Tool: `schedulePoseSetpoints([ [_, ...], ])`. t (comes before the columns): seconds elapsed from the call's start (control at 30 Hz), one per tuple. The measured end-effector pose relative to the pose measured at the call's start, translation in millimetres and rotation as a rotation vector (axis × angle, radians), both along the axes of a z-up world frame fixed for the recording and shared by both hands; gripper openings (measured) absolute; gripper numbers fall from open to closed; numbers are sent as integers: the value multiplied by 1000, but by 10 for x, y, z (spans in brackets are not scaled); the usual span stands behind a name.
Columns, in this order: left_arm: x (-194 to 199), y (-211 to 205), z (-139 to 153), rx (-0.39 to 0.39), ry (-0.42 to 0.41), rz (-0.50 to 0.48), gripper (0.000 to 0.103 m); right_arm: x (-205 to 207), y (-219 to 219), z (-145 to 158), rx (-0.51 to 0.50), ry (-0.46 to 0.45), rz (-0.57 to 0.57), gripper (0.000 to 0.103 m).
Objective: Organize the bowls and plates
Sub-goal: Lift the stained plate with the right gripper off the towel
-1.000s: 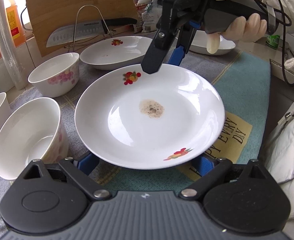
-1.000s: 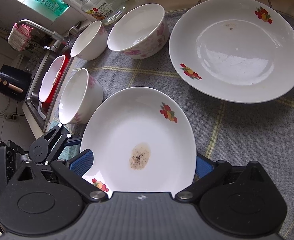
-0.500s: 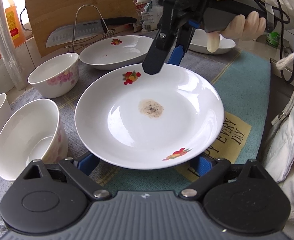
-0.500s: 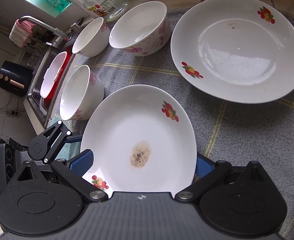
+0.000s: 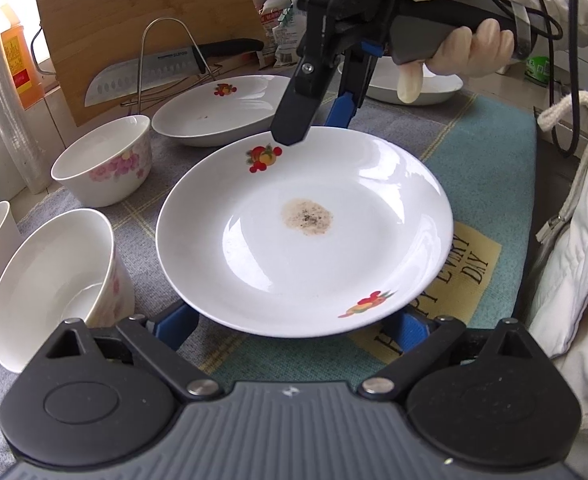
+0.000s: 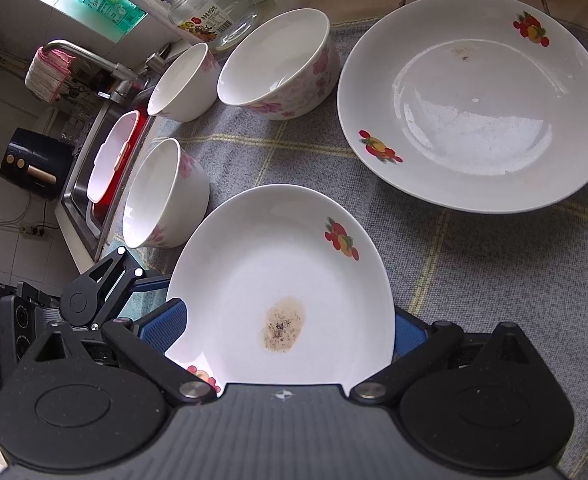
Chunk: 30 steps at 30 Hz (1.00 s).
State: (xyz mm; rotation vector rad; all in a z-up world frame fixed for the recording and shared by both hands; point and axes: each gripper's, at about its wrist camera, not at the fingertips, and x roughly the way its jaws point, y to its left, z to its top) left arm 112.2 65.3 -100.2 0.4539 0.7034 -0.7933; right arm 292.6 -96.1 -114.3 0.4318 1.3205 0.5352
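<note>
A white plate [image 5: 306,232] with a brown stain and fruit prints is held above the mat; it also shows in the right wrist view [image 6: 281,284]. My left gripper [image 5: 294,326] has its blue fingers under the plate's near rim, wide apart. My right gripper [image 5: 314,120] reaches the far rim from above; in its own view [image 6: 289,328] its fingers flank the plate. A second fruit-print plate [image 6: 474,100] lies on the grey mat beyond. Three floral bowls [image 6: 277,64] [image 6: 183,76] [image 6: 163,194] stand to the left.
A third dish [image 5: 414,84] sits behind my right gripper. A cutting board [image 5: 145,28], a knife [image 5: 153,72] and a wire rack stand at the back. A sink [image 6: 93,168] with a red tub lies past the bowls. A glass jar [image 6: 217,4] stands nearby.
The plate and both grippers have shifted slightly toward the second plate; the grip looks the same.
</note>
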Motion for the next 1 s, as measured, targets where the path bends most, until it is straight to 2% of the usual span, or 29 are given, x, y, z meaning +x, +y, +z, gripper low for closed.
schedulePoseSetpoints([
  [0.6,0,26,55,-7,7,-9,96,-61,-8,120,-11,-21,-7,103],
  [1.0,129,-210,216,-5,12,-70,96,-263,-293,299,-16,-65,-86,103],
])
